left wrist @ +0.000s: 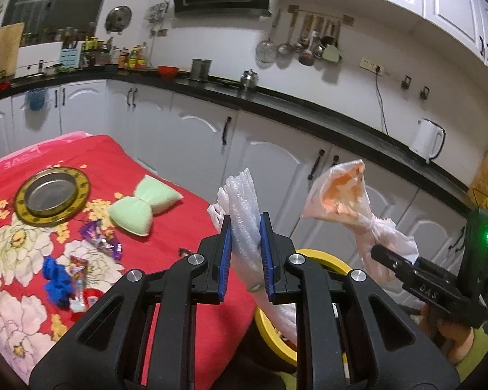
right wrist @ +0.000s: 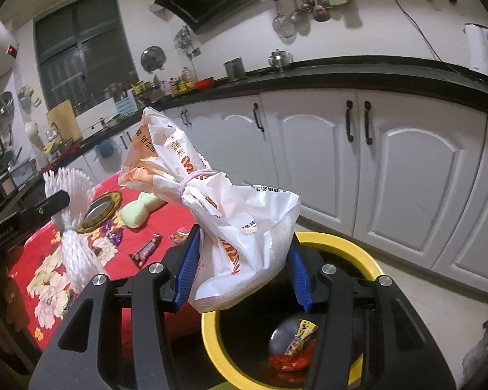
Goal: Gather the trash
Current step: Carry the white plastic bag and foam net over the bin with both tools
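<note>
My left gripper (left wrist: pixel 245 217) is shut on a white foam net sleeve (left wrist: pixel 242 191), bound with a green band. It holds the sleeve upright between the table edge and a yellow-rimmed bin (left wrist: pixel 322 256). In the right wrist view the same sleeve (right wrist: pixel 73 253) hangs over the table's near edge. My right gripper (right wrist: pixel 245 237) is shut on a white plastic bag with orange print (right wrist: pixel 237 214), tied at the neck. The bag hangs above the bin's open mouth (right wrist: pixel 341 243). A red wrapper (right wrist: pixel 289 362) and a yellow packet (right wrist: pixel 301 338) lie in the bin.
The table's red floral cloth (left wrist: pixel 179 214) carries a gold-rimmed metal dish (left wrist: pixel 52 195), a pale green bow-shaped cushion (left wrist: pixel 143 204), a purple wrapper (left wrist: pixel 101 237), a crumpled blue thing (left wrist: pixel 57 279) and snack wrappers (left wrist: pixel 79 276). White cabinets (right wrist: pixel 406 178) stand behind the bin.
</note>
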A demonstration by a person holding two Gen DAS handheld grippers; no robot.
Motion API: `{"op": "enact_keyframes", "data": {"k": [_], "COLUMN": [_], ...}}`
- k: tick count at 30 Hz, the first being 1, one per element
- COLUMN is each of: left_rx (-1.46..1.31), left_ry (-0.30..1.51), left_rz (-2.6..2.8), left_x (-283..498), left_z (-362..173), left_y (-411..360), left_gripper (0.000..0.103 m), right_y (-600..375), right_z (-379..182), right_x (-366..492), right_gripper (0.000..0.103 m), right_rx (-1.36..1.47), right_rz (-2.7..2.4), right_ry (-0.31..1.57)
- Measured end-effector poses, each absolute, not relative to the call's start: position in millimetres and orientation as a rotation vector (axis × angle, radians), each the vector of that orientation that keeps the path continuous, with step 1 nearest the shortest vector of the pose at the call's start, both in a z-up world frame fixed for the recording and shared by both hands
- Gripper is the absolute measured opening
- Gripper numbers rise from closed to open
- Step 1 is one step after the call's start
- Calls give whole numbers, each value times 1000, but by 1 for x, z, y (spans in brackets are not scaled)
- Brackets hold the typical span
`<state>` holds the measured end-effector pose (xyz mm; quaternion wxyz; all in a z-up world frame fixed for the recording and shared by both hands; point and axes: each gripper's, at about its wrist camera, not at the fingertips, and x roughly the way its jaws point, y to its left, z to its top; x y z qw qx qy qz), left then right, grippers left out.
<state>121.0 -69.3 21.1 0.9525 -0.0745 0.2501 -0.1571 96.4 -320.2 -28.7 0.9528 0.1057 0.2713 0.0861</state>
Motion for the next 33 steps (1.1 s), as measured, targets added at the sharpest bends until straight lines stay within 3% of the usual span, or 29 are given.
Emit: {"op": "enact_keyframes", "data": {"k": [33], "left_rx": [-21], "left_ry": [704], "left_rz": [-495], "left_x": [139], "left_z": [-56], "left_y": [-187], "left_gripper": [11], "right_y": [-390], "right_z": [-93], "right_x": [112], "right_gripper": [50], "right_rx": [265], "right_rz": [63], "right_ry": [722]}}
